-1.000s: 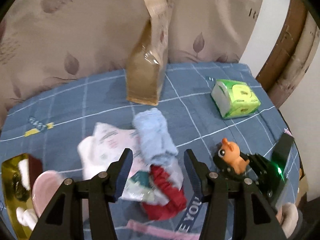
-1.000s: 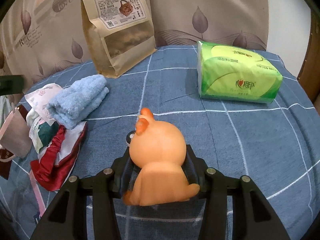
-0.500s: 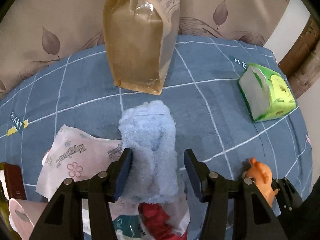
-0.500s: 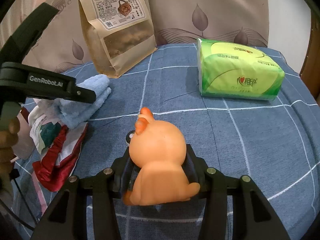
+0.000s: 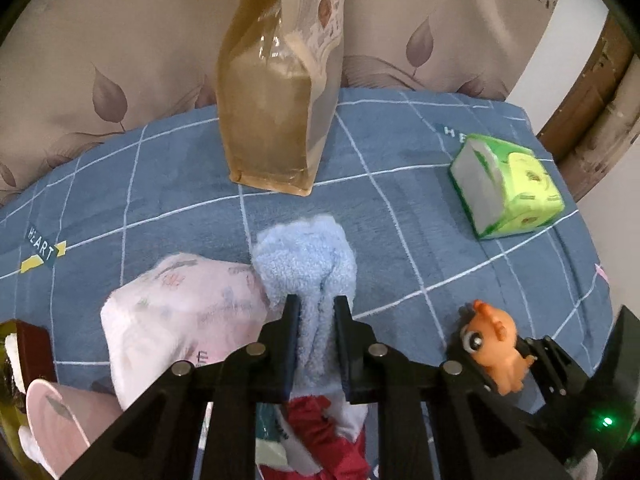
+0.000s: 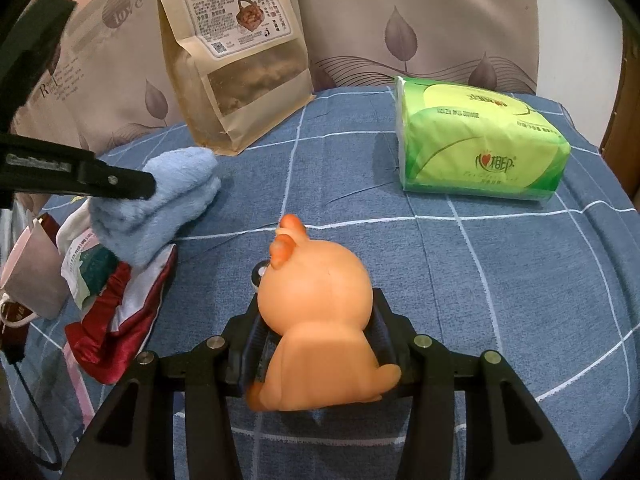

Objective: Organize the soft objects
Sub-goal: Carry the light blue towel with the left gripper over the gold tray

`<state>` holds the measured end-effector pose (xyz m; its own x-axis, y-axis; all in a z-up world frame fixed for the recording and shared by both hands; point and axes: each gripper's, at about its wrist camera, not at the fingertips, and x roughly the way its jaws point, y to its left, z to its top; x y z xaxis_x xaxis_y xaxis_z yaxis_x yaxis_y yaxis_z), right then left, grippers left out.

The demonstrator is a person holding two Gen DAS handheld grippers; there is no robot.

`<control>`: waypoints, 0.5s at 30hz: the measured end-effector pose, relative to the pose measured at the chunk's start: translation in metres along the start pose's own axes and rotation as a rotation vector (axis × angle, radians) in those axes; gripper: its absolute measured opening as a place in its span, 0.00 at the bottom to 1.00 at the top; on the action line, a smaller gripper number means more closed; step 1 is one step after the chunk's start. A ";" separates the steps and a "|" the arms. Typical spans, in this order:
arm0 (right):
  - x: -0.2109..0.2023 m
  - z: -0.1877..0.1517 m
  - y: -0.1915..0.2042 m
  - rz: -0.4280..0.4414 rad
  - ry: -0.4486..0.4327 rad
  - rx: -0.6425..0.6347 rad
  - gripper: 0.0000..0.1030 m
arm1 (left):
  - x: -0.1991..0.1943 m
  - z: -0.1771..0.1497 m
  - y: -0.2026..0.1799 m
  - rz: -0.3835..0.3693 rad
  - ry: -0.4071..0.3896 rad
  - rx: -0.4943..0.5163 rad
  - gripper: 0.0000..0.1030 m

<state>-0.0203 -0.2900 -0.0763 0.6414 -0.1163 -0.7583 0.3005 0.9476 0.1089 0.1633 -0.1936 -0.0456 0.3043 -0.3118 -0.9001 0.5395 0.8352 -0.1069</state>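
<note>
My left gripper [image 5: 316, 308] is shut on a rolled light-blue towel [image 5: 308, 264], pinching its near end; the towel [image 6: 168, 196] and the left gripper's fingers [image 6: 120, 180] also show in the right wrist view, the towel tilted up off a pile. My right gripper [image 6: 316, 312] is shut on an orange rubber toy animal [image 6: 320, 320], held just above the blue checked cloth; the toy [image 5: 494, 340] shows at the right of the left wrist view.
A brown snack bag [image 6: 236, 64] stands at the back. A green tissue pack [image 6: 476, 144] lies at the right. A pink-printed white pack [image 5: 176, 316], a red cloth [image 6: 116, 312] and a pink bag [image 6: 32, 272] lie at the left.
My left gripper has closed on the blue towel and lifted its end off the pile. The right gripper still holds the orange toy in the same place.
</note>
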 end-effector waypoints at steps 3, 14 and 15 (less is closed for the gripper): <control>0.000 0.000 0.000 0.001 0.000 0.000 0.44 | -0.012 -0.003 -0.002 -0.016 -0.015 0.003 0.16; -0.001 0.000 0.000 0.000 0.001 -0.002 0.44 | -0.051 -0.016 -0.006 -0.039 -0.067 0.025 0.16; -0.001 0.000 0.000 0.000 0.000 -0.002 0.44 | -0.056 -0.017 -0.005 -0.045 -0.073 0.027 0.16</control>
<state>-0.0203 -0.2897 -0.0756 0.6410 -0.1165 -0.7587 0.2991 0.9482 0.1072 0.1298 -0.1725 -0.0016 0.3357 -0.3816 -0.8612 0.5743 0.8076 -0.1339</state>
